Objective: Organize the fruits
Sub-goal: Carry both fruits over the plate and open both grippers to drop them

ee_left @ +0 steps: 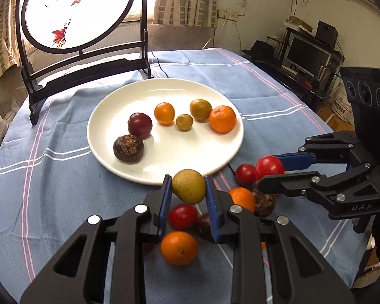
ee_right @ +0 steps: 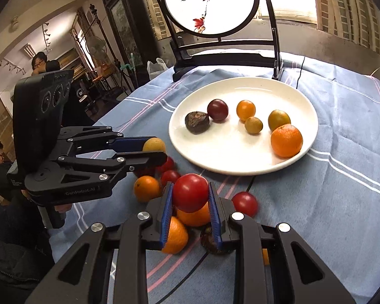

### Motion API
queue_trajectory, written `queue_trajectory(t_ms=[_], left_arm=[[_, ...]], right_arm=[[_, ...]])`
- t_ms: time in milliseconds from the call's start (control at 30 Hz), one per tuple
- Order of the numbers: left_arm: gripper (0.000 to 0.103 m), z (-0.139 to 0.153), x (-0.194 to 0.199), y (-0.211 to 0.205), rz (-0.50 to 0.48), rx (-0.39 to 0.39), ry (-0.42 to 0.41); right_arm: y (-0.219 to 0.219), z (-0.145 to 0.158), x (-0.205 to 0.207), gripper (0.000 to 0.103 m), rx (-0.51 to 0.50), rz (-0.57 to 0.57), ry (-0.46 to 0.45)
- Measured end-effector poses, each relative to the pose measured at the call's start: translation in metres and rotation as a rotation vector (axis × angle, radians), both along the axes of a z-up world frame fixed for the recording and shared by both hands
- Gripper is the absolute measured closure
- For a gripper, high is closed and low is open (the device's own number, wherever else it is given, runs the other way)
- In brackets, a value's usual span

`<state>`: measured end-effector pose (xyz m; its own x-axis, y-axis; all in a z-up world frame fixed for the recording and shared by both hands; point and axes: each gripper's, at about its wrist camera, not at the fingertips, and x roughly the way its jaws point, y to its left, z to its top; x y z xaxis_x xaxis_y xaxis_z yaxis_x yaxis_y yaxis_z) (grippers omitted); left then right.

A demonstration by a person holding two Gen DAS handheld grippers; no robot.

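Two grippers each hold a small fruit above loose fruit near a white plate.

In the left wrist view, the left gripper (ee_left: 188, 190) pinches a round yellow-green fruit (ee_left: 188, 186) at lower centre, no clear long axis, just beside the plate (ee_left: 109, 126) rim. In the right wrist view, the right gripper (ee_right: 190, 196) is narrowed onto a tomato (ee_right: 190, 192) at lower centre. The plate's middle and near side are bare; the tabletop (ee_right: 329, 202) lies open at right.
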<state>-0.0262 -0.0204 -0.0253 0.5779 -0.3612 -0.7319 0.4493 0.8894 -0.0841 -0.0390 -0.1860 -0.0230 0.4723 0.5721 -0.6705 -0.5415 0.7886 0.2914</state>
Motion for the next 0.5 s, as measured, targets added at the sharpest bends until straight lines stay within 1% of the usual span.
queue_trajectory(t_ms=[67,167,233,300,433,467,500], left_arm=[[0.077,0.001,0.017,0.0,0.019,-0.005,0.006],[0.077,-0.004,0.043,-0.002,0.054,0.014,0.016],[0.077,-0.009,0.057,-0.005,0.075,0.052,0.024],[0.077,-0.014,0.068,-0.01,0.087,0.101,0.022],[0.076,-0.02,0.08,-0.013,0.096,0.141,0.039],[0.072,-0.021,0.081,-0.014,0.091,0.15,0.036],[0.06,-0.022,0.081,-0.015,0.093,0.161,0.03]], right_arm=[[0.001,0.003,0.015,0.076,0.0,-0.009,-0.004],[0.002,0.004,0.042,0.076,-0.003,-0.039,0.0],[0.005,0.003,0.061,0.076,-0.028,-0.065,-0.004],[0.008,0.0,0.08,0.076,-0.035,-0.072,0.011],[0.015,-0.002,0.109,0.076,-0.059,-0.077,0.016],[0.017,-0.003,0.116,0.072,-0.068,-0.082,0.022],[0.019,-0.005,0.121,0.065,-0.079,-0.078,0.033]])
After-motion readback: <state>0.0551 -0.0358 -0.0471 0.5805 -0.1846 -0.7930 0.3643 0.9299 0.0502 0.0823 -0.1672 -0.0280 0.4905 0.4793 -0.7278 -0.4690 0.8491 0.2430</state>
